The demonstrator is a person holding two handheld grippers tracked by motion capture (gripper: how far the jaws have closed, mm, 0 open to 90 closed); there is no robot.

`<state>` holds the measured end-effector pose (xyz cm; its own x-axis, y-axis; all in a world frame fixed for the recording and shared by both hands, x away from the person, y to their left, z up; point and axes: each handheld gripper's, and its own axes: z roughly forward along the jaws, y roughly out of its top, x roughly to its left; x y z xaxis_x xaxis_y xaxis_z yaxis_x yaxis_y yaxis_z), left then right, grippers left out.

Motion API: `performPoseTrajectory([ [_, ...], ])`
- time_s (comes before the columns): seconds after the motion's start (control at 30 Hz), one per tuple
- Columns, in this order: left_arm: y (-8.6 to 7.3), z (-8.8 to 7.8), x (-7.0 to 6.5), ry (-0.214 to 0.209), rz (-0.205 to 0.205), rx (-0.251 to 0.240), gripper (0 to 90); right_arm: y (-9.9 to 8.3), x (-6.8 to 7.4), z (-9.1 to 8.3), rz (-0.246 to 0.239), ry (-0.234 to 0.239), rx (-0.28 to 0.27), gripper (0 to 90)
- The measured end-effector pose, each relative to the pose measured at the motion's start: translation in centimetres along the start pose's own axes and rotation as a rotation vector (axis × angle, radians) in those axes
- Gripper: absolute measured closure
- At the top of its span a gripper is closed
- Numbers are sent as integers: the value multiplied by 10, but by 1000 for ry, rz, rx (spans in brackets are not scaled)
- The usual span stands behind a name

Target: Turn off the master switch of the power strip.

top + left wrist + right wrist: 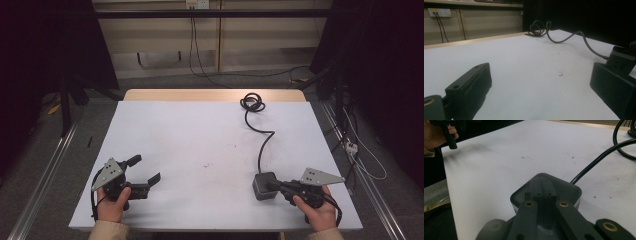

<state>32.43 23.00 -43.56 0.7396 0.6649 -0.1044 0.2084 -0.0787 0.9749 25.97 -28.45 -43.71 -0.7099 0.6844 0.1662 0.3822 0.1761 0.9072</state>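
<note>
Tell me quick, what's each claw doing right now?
Left claw: open, empty.
Right claw: closed, tips resting on the dark power box.

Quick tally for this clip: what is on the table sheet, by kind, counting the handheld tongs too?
Handheld tongs: 2, the left tongs open, the right tongs shut over the grey power cube
Grey power cube: 1
Black cable running from the cube to a coil at the far edge: 1
Total: 4

Lab or test bay – black-curtained frame (80,45), floor rails (42,175), loose cables (360,150), wall sockets (196,4)
</note>
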Motion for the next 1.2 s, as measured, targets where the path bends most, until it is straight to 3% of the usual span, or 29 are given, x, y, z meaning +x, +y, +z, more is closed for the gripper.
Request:
performPoseTrajectory([
  [1.2, -2, 2, -2, -2, -1, 9, 37, 0, -1, 0, -11, 9, 8, 900],
])
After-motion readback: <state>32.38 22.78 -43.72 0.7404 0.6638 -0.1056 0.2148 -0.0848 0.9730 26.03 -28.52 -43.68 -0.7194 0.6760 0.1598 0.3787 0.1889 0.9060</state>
